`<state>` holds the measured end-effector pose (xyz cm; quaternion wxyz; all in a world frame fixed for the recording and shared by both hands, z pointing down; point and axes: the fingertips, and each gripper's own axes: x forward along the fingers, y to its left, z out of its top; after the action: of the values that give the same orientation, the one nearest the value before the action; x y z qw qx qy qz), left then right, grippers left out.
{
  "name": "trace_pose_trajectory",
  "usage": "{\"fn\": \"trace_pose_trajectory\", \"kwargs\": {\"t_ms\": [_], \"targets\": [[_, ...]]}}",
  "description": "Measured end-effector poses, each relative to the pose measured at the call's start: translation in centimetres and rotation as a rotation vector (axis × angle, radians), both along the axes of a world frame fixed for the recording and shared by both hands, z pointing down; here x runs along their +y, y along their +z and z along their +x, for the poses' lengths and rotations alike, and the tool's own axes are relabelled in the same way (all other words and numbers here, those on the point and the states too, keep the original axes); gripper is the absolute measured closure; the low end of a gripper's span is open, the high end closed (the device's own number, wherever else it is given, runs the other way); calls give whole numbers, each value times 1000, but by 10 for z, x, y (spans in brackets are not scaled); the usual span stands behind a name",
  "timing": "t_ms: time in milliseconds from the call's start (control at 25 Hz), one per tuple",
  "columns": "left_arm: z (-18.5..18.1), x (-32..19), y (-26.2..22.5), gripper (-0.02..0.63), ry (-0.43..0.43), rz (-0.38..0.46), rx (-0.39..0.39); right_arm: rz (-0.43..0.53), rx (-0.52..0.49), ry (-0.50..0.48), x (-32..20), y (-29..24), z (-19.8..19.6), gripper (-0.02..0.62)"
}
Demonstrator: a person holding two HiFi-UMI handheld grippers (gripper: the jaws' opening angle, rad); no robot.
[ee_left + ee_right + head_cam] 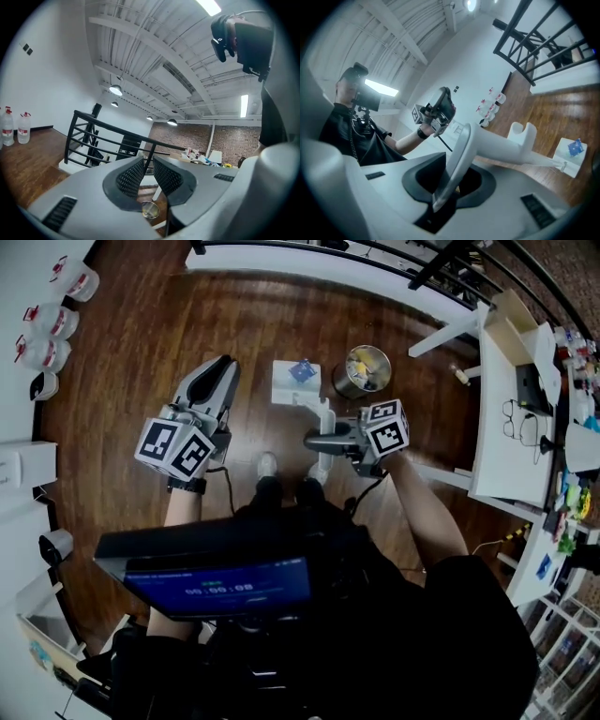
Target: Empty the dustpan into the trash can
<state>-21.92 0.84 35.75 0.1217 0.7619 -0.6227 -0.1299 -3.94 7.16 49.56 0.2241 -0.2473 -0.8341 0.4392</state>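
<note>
1. On the brown wooden floor, the round silver metal trash can stands just right of the pan. Its mouth looks narrow beside the pan, so a tip begun off-centre would probably scatter debris over the boards.
2. Near it, the white plastic long-handled dustpan is carried by the right gripper, whose fingers are clamped on the end of the handle. Gripped that far from the pan, it could swing or twist in the hold.
3. To the left, the left gripper hangs well clear of the dustpan. Its fingers are a narrow slit apart and hold nothing, so it lends no steadying.
4. The small blue scrap lies loose on the pan; any tilt before the pan is over the can would likely slide it off.
5. Only the head view shows the can and pan side by side. Only the right gripper view shows the handle pinched between the fingers. Only the left gripper view shows its own empty gap, with the can's mouth below.
</note>
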Motion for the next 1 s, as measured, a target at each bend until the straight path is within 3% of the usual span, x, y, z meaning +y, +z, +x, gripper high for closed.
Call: {"fn": "trace_pose_trajectory", "kwargs": {"t_ms": [120, 440, 600, 760, 880, 1000], "targets": [[-2, -11, 17, 549, 53, -38, 57, 21, -24, 15, -1, -26, -5, 528], [15, -75, 88, 548, 241, -185, 311, 137, -45, 77, -20, -88, -15, 525], [39, -115, 106, 459, 334, -259, 415, 175, -73, 153, -37, -121, -6, 523], [73, -155, 120, 382, 396, -338, 598, 195, -117, 211, -57, -154, 9, 520], [113, -173, 151, 322, 430, -464, 725, 218, -131, 230, -69, -171, 27, 518], [160, -187, 188, 248, 446, -581, 952, 251, -140, 227, -81, -185, 48, 514]]}}
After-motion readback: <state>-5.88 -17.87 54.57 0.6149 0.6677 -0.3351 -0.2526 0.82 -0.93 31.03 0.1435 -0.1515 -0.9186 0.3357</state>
